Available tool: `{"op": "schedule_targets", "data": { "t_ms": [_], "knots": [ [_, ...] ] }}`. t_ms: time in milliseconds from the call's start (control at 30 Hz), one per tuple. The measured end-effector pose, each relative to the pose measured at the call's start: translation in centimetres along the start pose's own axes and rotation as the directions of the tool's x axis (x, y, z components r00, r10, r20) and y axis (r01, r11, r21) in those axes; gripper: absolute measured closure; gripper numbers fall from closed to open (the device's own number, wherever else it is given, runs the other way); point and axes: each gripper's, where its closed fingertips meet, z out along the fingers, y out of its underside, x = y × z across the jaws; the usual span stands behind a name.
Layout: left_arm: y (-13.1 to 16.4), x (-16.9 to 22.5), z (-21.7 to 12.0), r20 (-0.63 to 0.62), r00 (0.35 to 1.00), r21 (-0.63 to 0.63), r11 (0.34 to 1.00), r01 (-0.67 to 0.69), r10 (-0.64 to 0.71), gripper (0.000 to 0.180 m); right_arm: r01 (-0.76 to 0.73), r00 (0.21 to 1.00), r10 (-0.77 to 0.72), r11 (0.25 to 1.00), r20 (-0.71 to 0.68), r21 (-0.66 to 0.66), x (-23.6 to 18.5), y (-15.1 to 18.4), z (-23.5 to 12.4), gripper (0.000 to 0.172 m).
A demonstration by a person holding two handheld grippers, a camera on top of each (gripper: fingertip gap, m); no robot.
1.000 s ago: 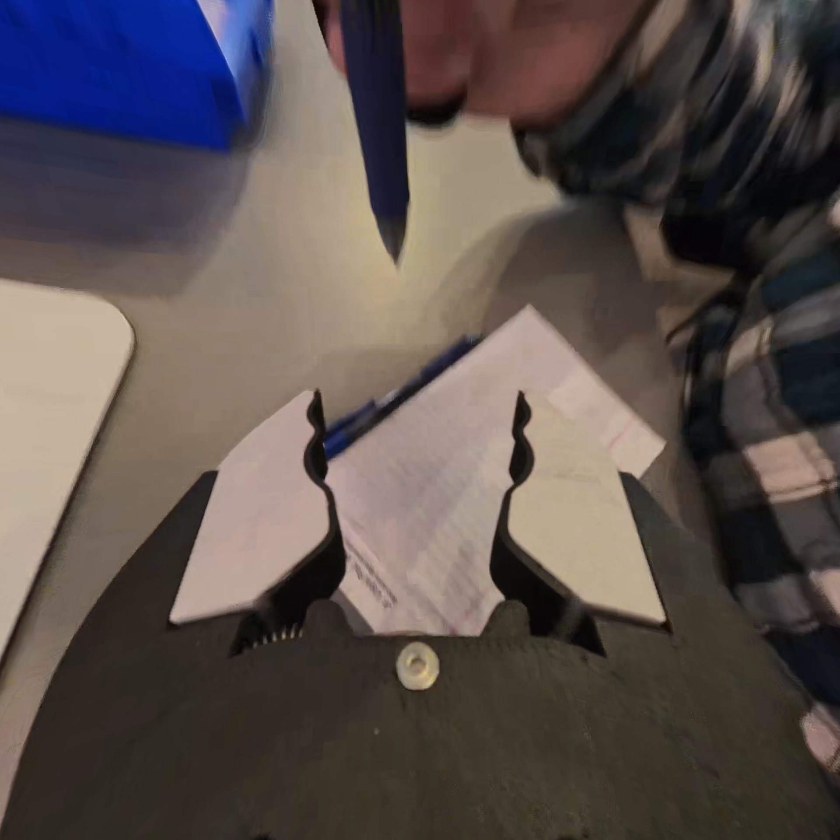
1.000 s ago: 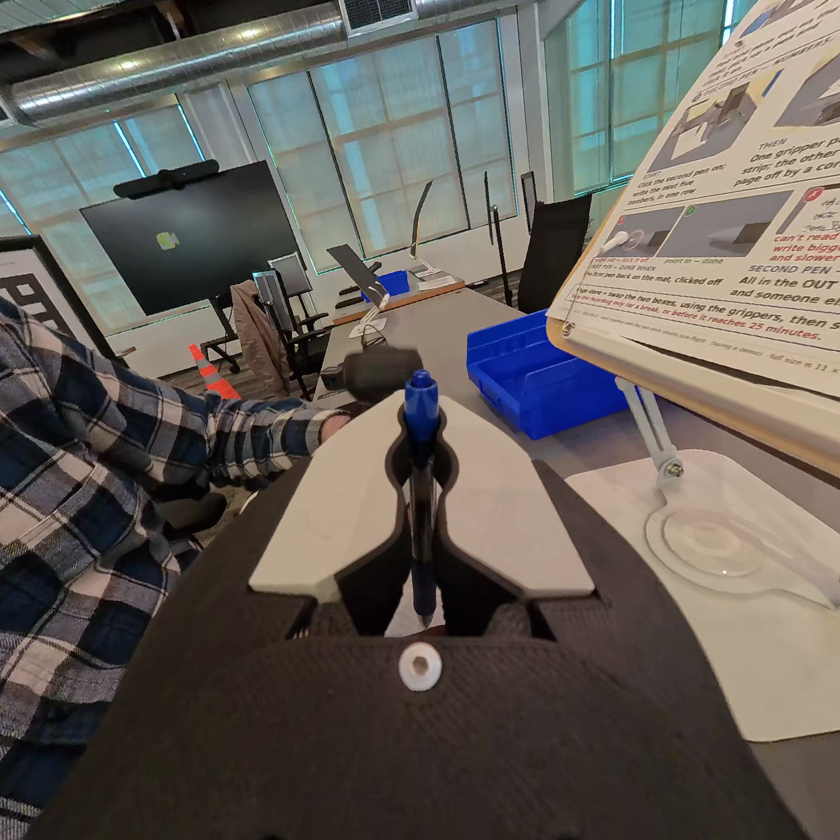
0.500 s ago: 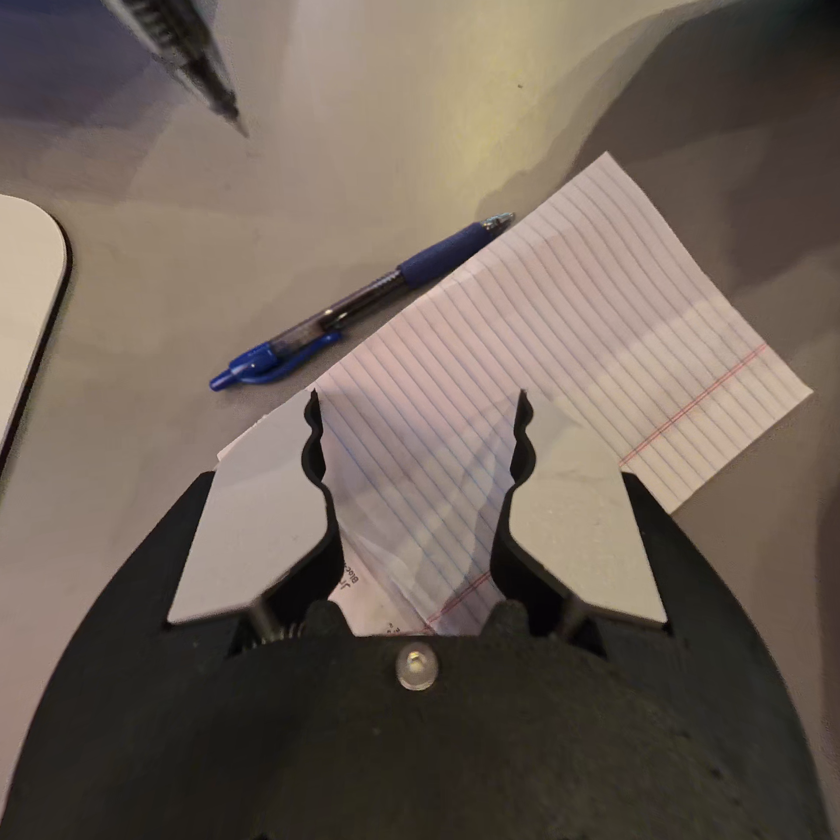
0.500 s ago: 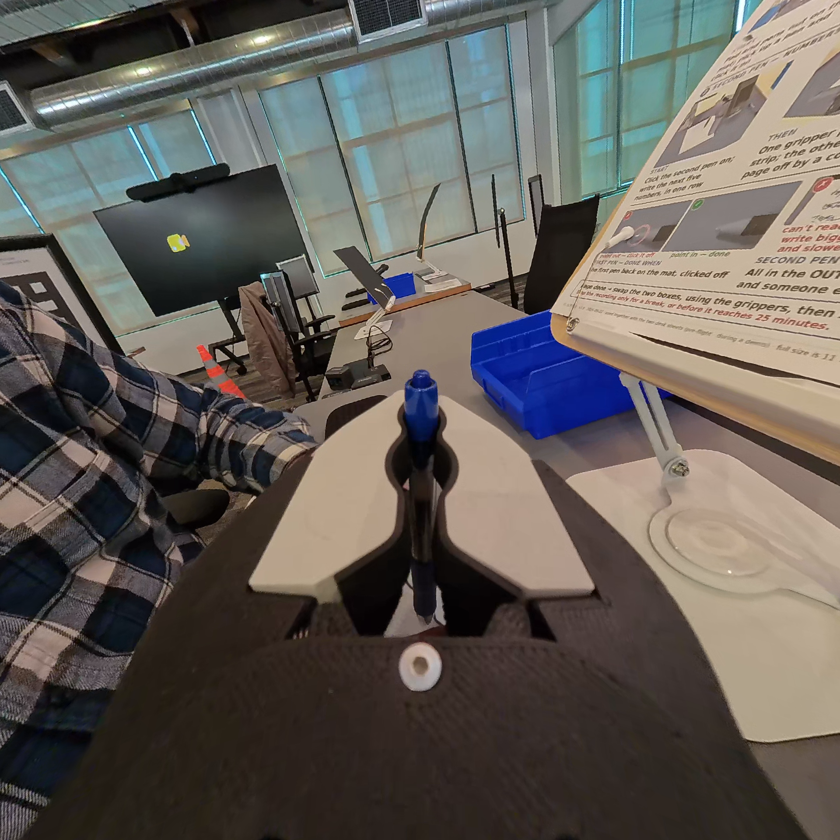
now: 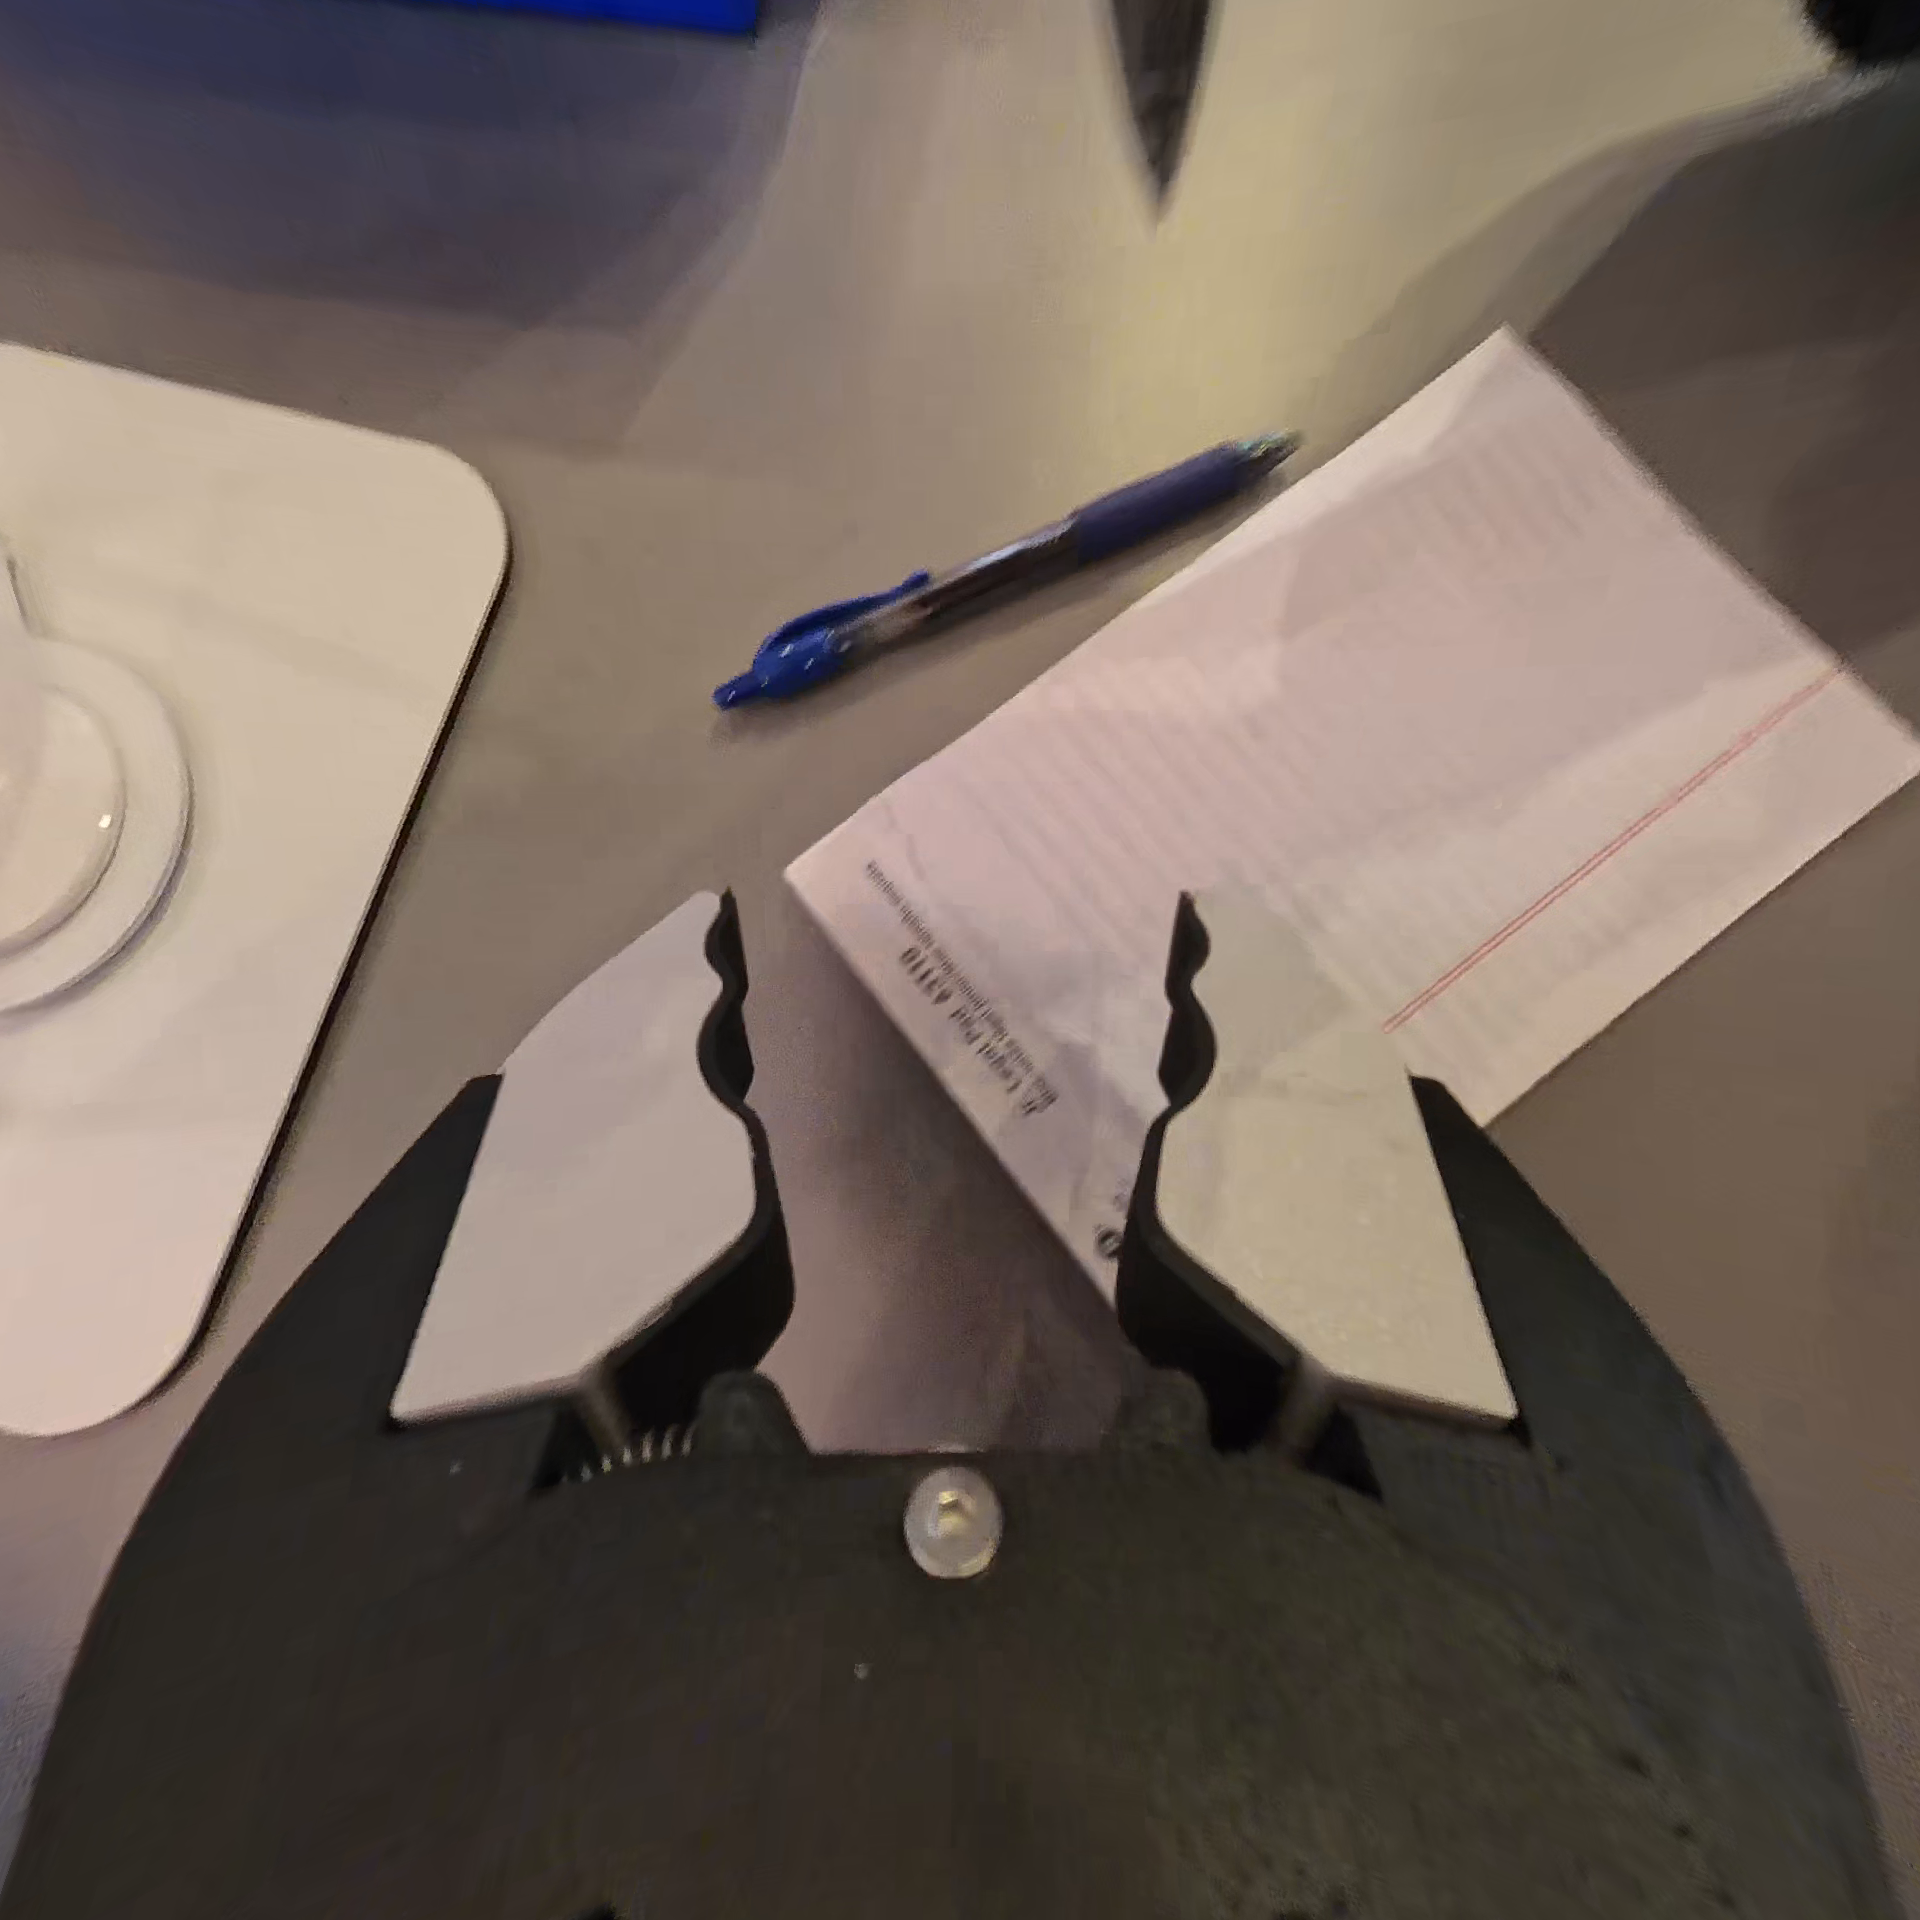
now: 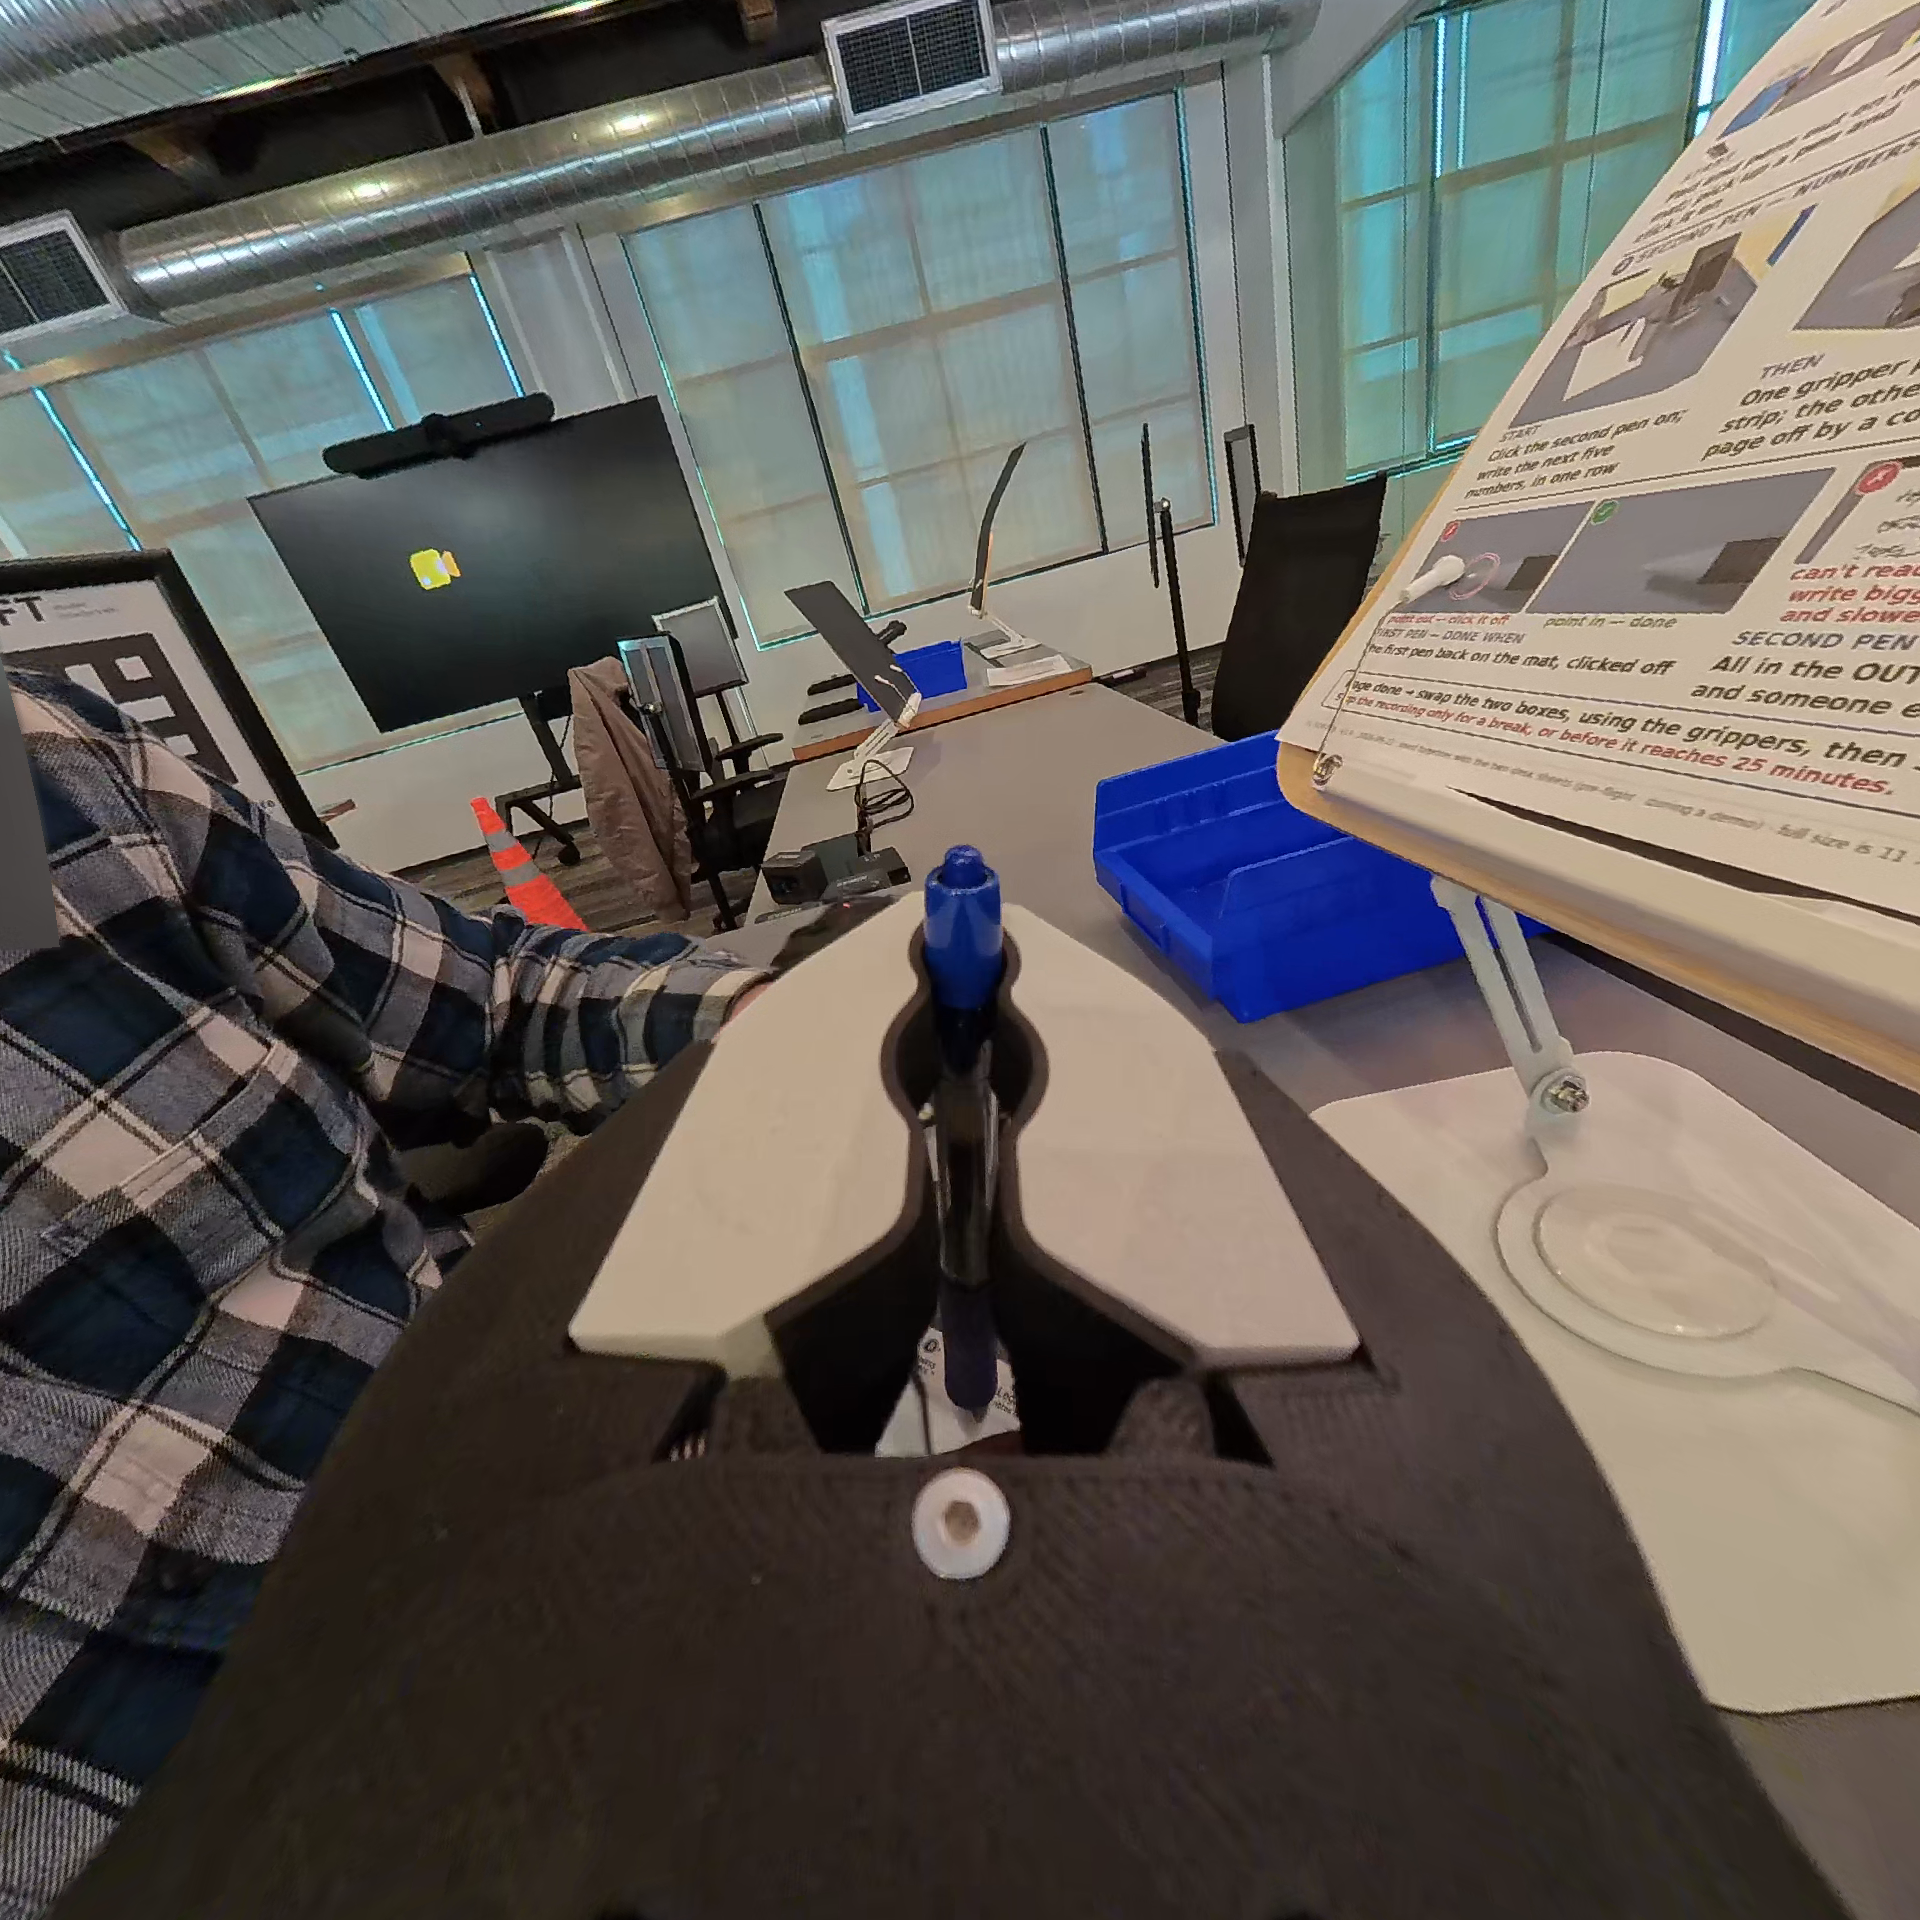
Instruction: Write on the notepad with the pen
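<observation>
Left of the notepad (image 5: 1351, 748), a spare blue pen (image 5: 997, 582) lay on the worktop (image 5: 644, 343). Left gripper (image 5: 956, 914) fingers stood wide apart, empty, over the pad's near corner. Right gripper (image 6: 961, 935) fingers were clamped on the pen (image 6: 961, 914). Recommended: pin the pad first, then lower the tip squarely. Only the left view showed the page; only the right view showed the grip.
</observation>
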Motion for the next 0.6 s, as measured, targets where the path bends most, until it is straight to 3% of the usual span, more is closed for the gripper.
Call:
{"op": "schedule_targets", "data": {
  "t_ms": [133, 600],
  "knots": [
    [2.0, -0.4, 0.9, -0.017, 1.000, -0.060, 0.998, -0.009, 0.008, 0.104, -0.017, 1.000, 0.016, 1.000, 0.015, 0.007, -0.3, 0.1, 0.8, 0.166],
    [2.8, -2.6, 0.7, -0.024, 1.000, -0.049, 0.999, -0.007, 0.006, 0.107, -0.038, 0.997, 0.039, 0.999, 0.061, -0.012, -1.9, 1.5, 3.1, 0.166]
  ]
}}
